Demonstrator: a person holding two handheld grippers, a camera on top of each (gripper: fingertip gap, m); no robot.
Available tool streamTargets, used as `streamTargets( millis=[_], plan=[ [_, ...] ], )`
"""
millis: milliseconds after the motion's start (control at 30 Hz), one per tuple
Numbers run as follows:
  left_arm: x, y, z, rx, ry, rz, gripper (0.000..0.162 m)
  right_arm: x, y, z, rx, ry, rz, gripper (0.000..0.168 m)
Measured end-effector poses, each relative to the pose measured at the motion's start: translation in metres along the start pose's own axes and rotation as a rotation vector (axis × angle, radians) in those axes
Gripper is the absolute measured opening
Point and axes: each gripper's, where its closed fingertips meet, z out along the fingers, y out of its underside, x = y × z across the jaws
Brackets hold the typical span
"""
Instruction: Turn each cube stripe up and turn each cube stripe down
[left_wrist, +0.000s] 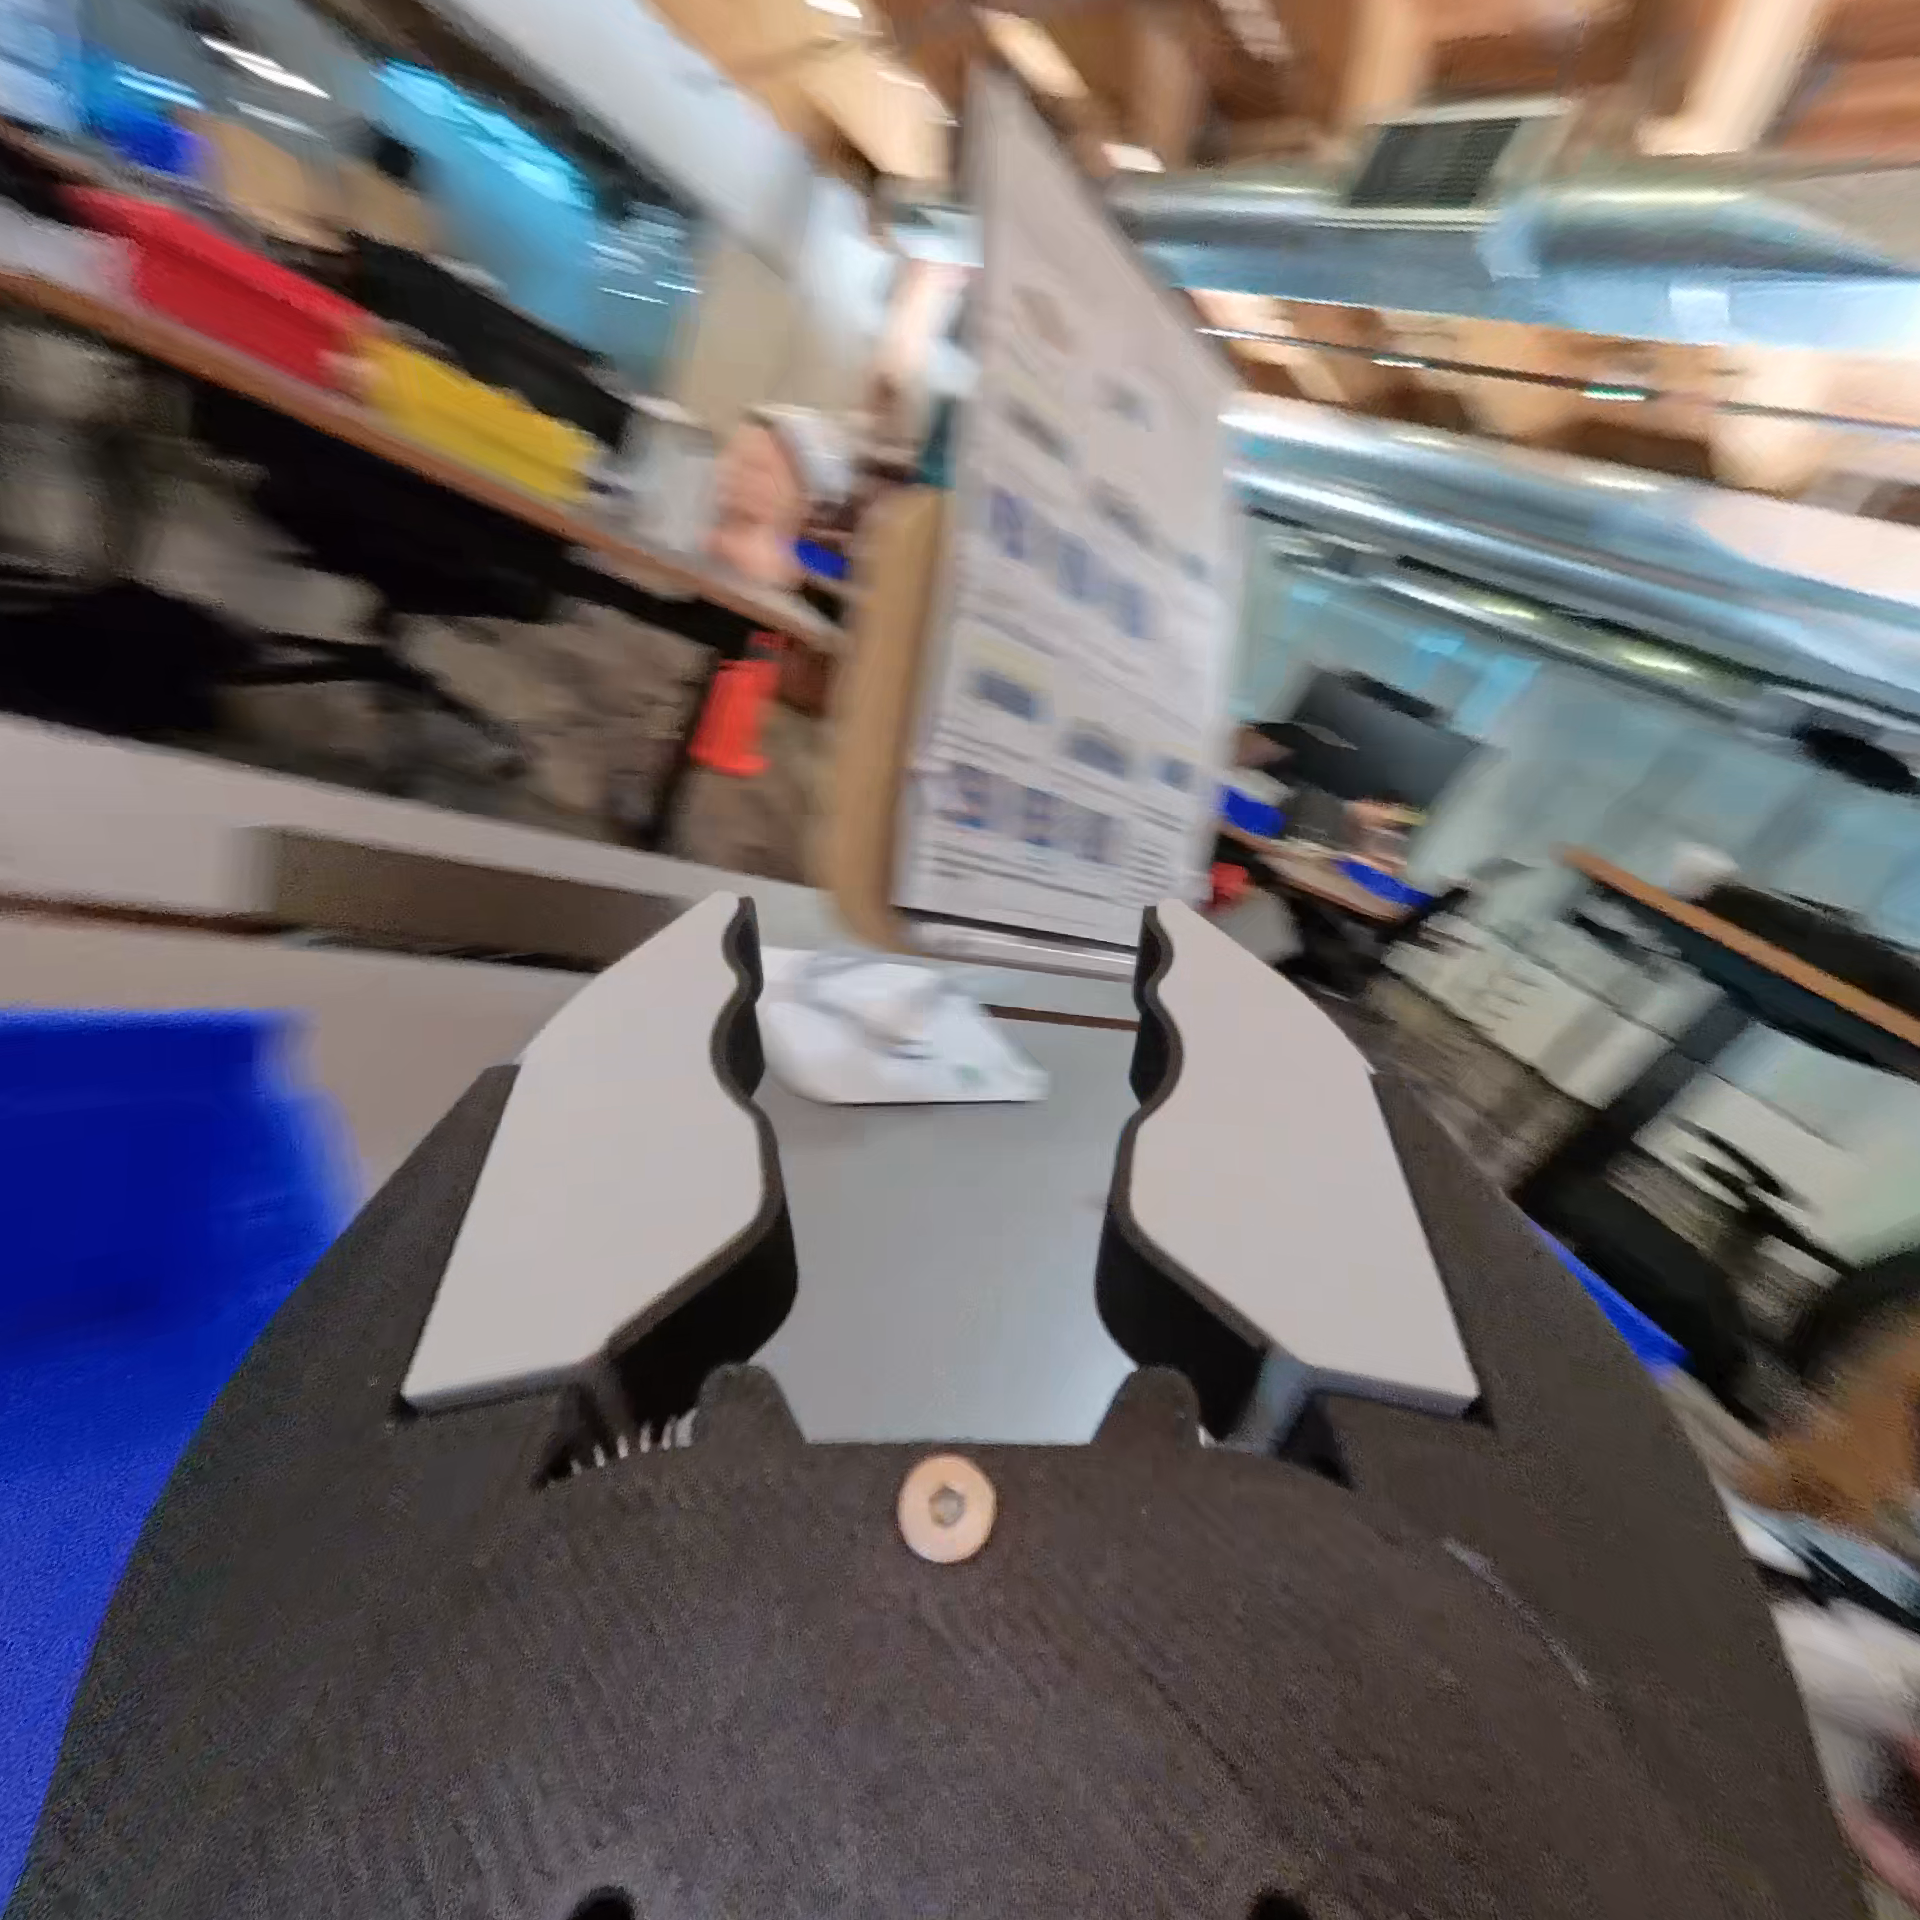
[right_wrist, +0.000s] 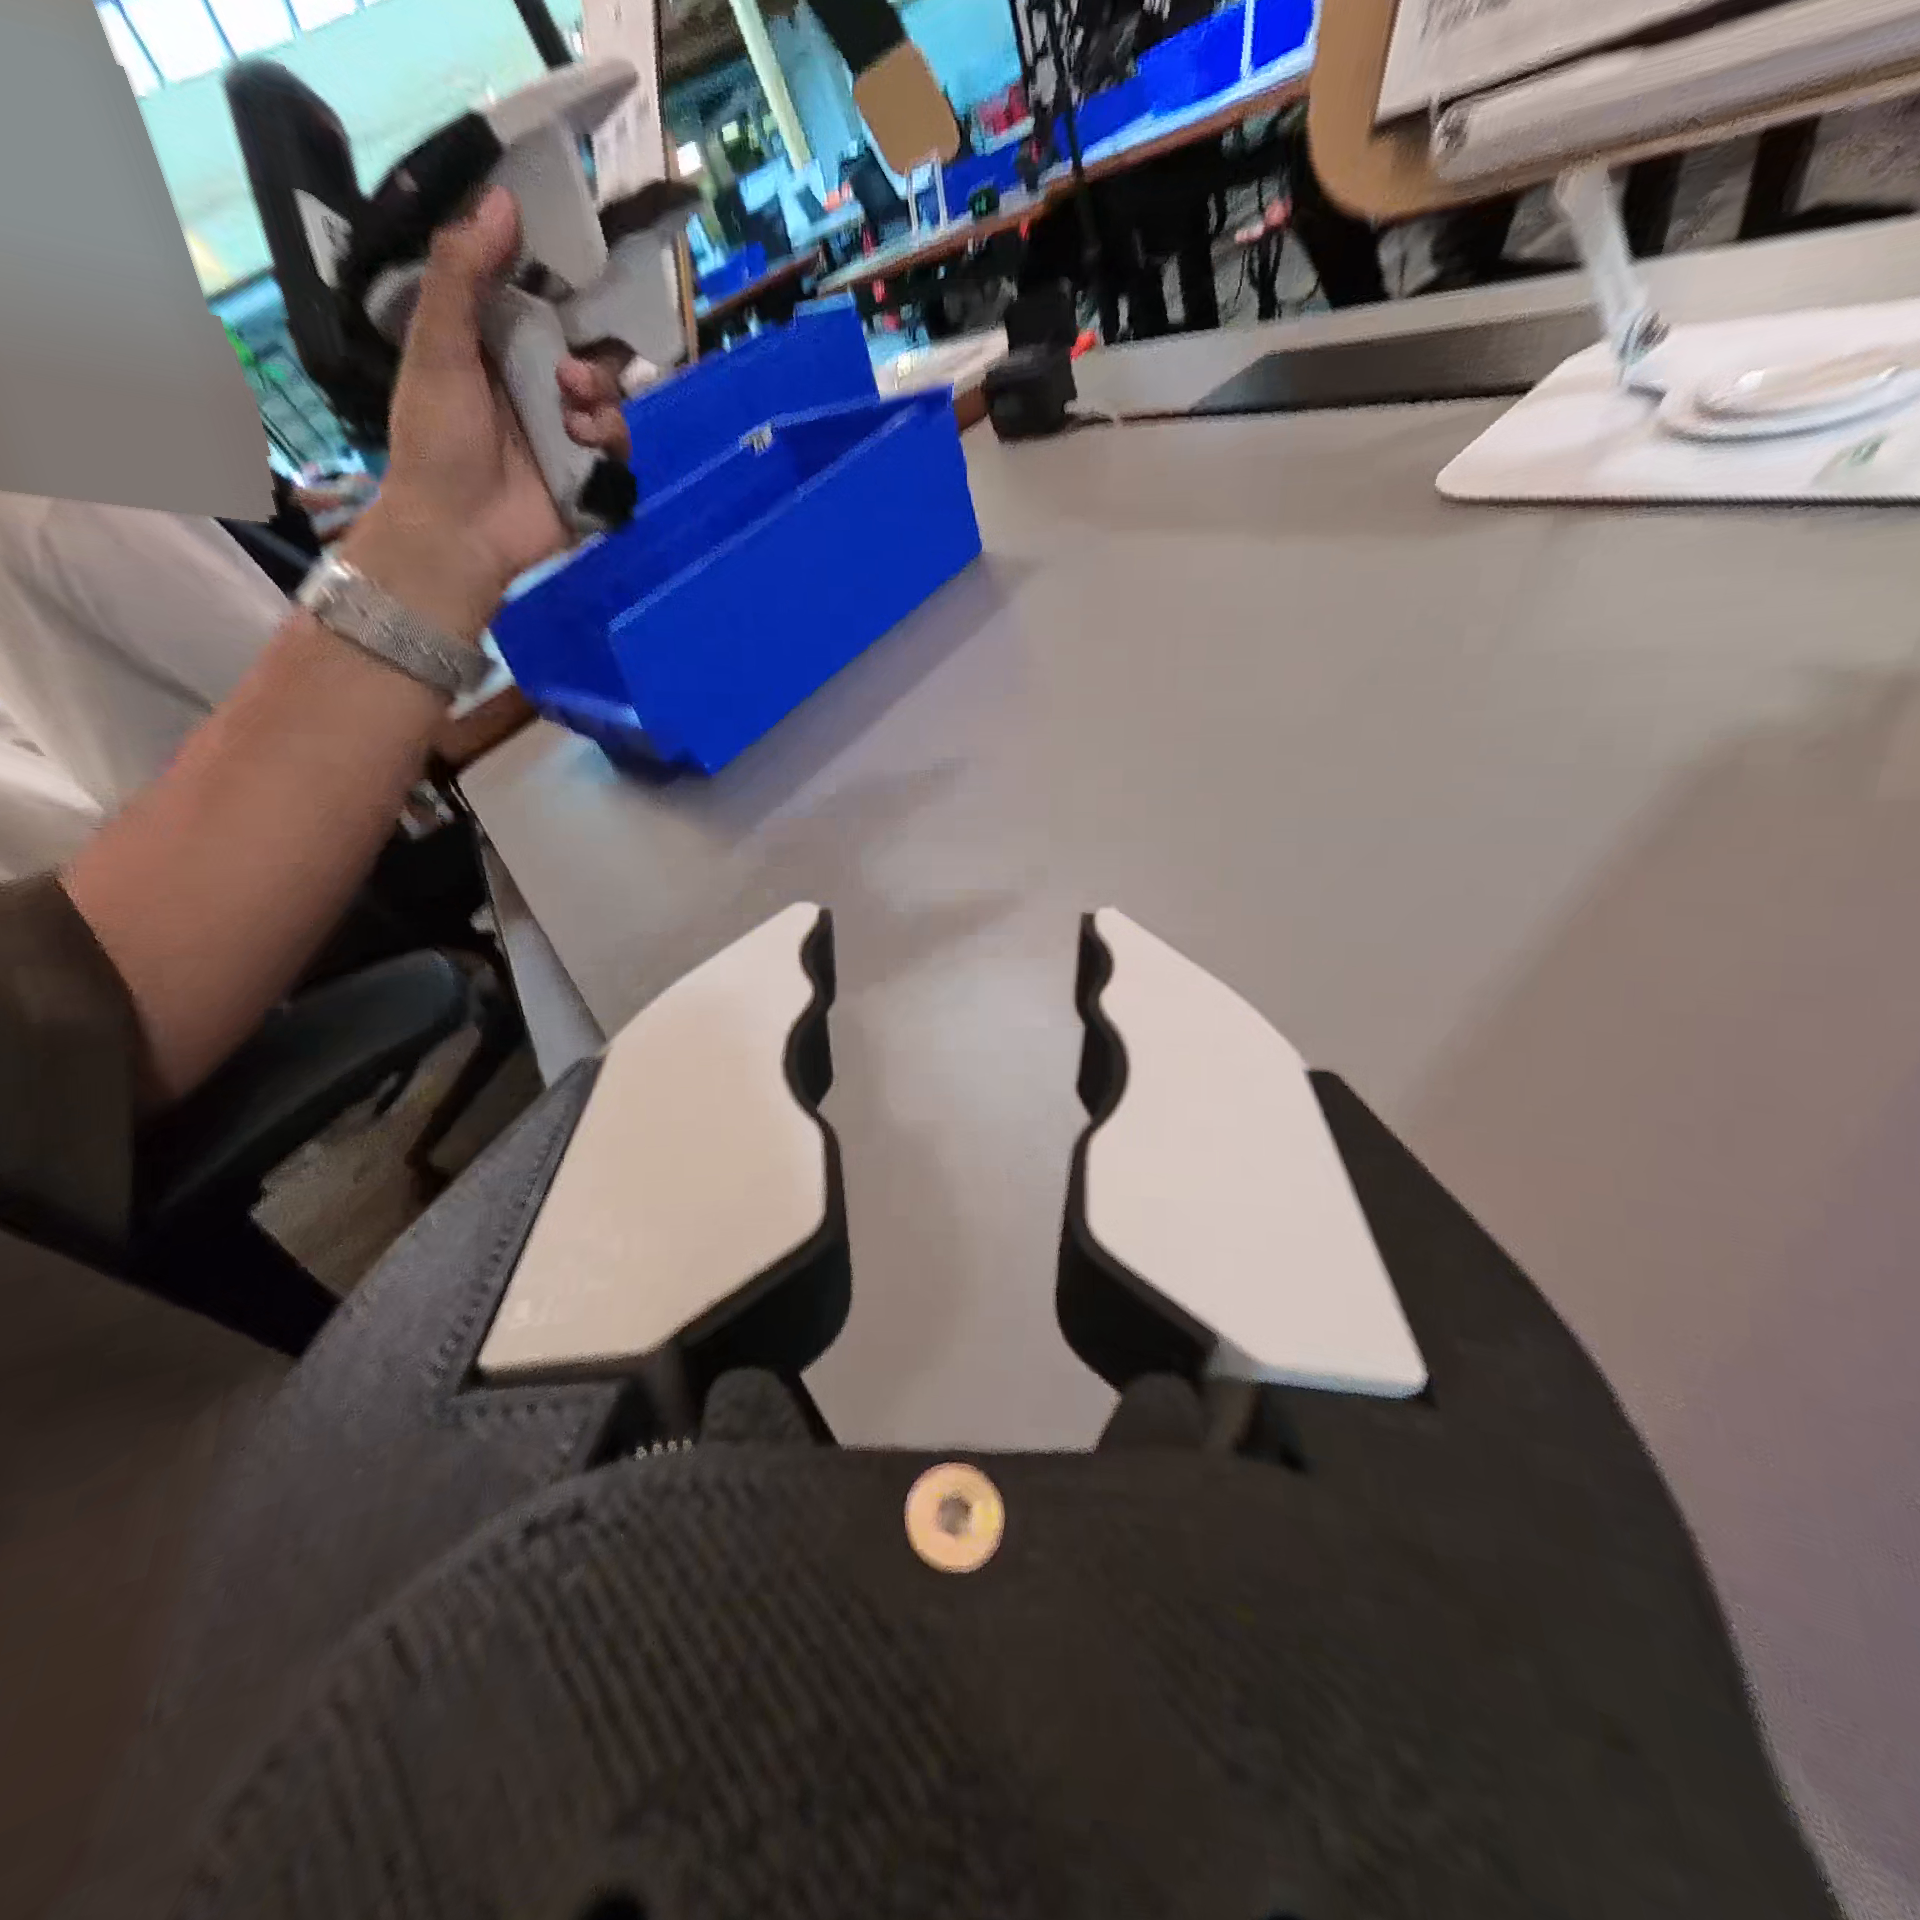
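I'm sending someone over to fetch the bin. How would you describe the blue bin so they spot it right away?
Start at the grey table and look to its left edge, where a hand holds the left gripper up in the air. Right beneath that hand sits the blue bin, an open-topped plastic box. It is the only bright blue thing on this table; the white pad lies far right.

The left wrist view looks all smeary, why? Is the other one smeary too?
Left wrist view: motion blur streaks the room, while its own open hand-held gripper stays sharp. Right wrist view: only mild blur; the blue plastic bin on the grey table reads clearly.
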Motion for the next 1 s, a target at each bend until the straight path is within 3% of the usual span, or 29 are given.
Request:
streamTargets(
  millis=[133, 300, 500, 833, 1000],
  plan=[
    [-0.118, -0.003, -0.066, -0.078, -0.429, 0.012, 0.075, -0.004, 0.018, 0.014, -0.072, -0.01, -0.041, 0.045],
    [-0.185, 0.018, -0.114, -0.153, -0.646, -0.027, 0.073, -0.008, 0.031, 0.021, -0.128, -0.026, -0.047, 0.045],
    [-0.215, 0.061, -0.124, -0.327, -0.743, -0.084, 0.069, -0.007, 0.038, 0.023, -0.16, -0.034, -0.043, 0.044],
    [-0.235, 0.077, -0.135, -0.42, -0.89, -0.164, 0.069, 0.001, 0.036, 0.019, -0.14, -0.047, 0.078, 0.041],
    [-0.241, 0.082, -0.135, -0.463, -0.936, -0.122, 0.067, 0.003, 0.033, 0.017, -0.121, -0.067, 0.158, 0.039]
  ],
)
